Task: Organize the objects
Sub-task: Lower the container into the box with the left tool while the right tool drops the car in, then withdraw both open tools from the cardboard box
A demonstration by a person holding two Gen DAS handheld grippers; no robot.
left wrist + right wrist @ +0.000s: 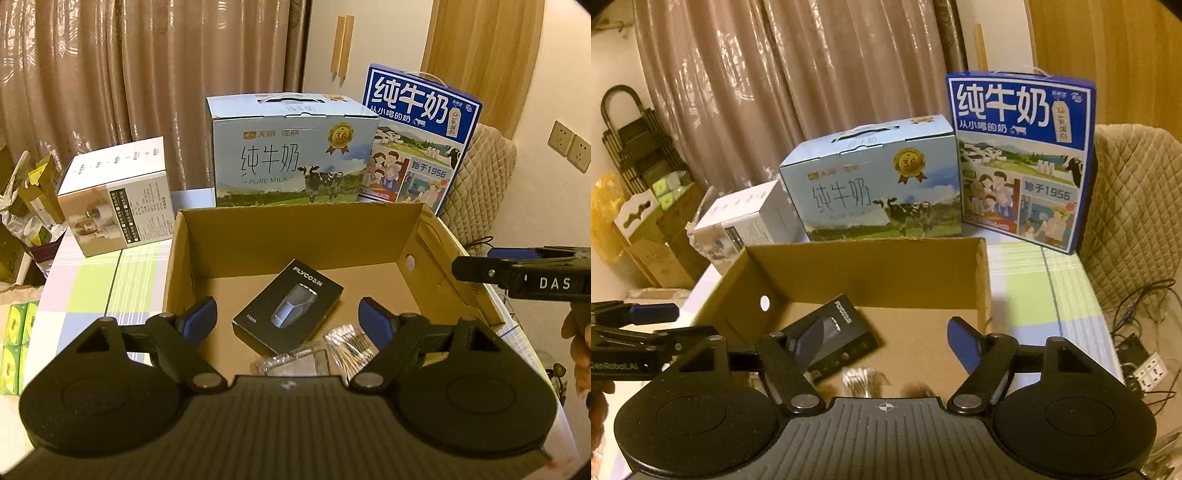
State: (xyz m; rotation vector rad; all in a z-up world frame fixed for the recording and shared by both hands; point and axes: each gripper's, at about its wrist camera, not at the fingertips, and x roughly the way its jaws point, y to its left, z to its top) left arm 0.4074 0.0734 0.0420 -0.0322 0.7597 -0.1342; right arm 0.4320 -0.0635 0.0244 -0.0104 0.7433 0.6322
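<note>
Nearest your left gripper (287, 320), whose blue-padded jaws stand wide apart and empty, lie a crinkled clear plastic packet (291, 360) and a small clear bag of cotton swabs (351, 345) on the floor of the open brown cardboard box (295, 229). Just beyond them rests the black rectangular shaver carton (288, 309), flat and slightly askew. It should handle light and stiff; pinch it across its short sides. The swab bag is soft and slippery, so take it at a bunched edge. Your right gripper (877, 338) also hangs open and empty over the same box. The box sits on a pastel checked tablecloth (103, 280), with two milk cartons (291, 155) behind and beige curtains (147, 74) beyond.
</note>
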